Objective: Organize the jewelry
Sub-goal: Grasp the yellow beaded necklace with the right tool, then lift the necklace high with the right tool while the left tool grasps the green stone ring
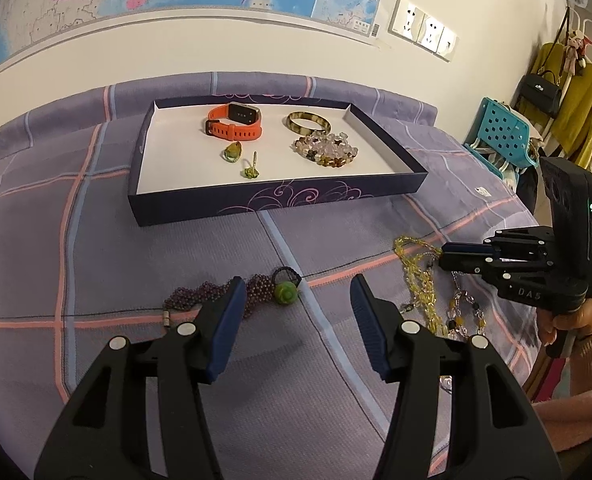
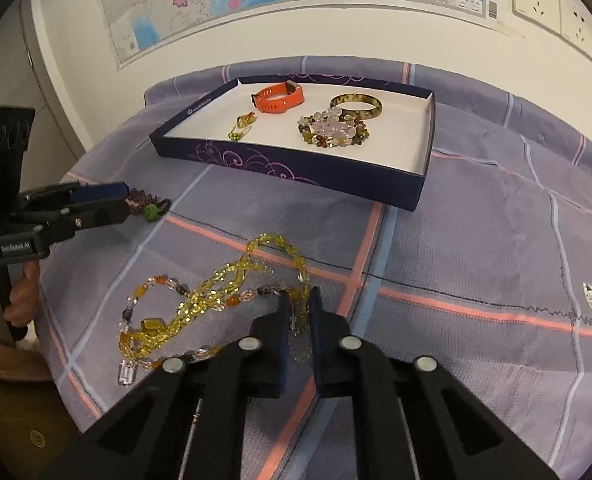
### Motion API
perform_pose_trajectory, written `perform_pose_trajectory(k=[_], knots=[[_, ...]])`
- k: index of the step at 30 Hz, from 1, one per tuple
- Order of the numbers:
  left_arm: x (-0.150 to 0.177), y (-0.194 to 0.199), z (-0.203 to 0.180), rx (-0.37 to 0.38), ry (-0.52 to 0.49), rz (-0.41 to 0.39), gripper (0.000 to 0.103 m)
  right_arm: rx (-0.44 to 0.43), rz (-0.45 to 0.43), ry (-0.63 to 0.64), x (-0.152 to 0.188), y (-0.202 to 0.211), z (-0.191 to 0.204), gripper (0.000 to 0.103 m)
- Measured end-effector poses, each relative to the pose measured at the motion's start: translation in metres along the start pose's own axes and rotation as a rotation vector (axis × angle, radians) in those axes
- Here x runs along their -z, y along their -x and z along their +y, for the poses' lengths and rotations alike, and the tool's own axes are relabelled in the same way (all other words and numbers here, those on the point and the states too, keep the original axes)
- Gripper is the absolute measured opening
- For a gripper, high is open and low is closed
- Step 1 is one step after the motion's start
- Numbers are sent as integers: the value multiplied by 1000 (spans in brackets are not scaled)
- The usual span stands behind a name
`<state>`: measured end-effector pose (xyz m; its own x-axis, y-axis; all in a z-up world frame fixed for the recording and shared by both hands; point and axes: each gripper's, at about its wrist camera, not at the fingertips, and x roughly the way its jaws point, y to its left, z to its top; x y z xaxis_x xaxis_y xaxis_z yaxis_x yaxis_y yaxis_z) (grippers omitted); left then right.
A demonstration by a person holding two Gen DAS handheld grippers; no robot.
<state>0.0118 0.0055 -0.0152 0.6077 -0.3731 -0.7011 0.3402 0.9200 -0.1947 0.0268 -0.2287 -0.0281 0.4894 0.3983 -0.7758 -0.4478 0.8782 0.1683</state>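
Right wrist view: right gripper (image 2: 300, 308) clamped on yellow necklace (image 2: 231, 280), likely for lifting to tray (image 2: 424, 168) ahead. Left gripper (image 1: 296, 304) spread wide, purple bracelet (image 1: 231, 292) at its left fingertip.

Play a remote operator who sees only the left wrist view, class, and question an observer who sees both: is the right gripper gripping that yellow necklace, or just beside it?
Observer: Gripping. In the right wrist view the right gripper is shut on a strand of the yellow necklace.
Operator: Where does the mixed-bead necklace end? My left gripper blocks it.
Observer: In a clear crystal, at its near end.
Operator: How far forward is my left gripper?
Observer: Side-on, its tips reach the purple bead strand by the green bead. I cannot tell whether they touch.
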Motion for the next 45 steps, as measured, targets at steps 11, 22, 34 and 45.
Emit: perform_pose_trajectory(k=[11, 22, 34, 45], knots=[[4, 0, -1, 3, -1, 2, 53, -102, -107, -86, -15, 32, -11, 3], [4, -1, -3, 11, -8, 6, 54, -171, -300, -94, -56, 91, -9, 3], [4, -14, -3, 13, -23, 49, 43, -151, -416, -28, -90, 128, 1, 3], [-10, -35, 4, 1, -16, 101, 37, -164, -389, -34, -94, 112, 0, 3]])
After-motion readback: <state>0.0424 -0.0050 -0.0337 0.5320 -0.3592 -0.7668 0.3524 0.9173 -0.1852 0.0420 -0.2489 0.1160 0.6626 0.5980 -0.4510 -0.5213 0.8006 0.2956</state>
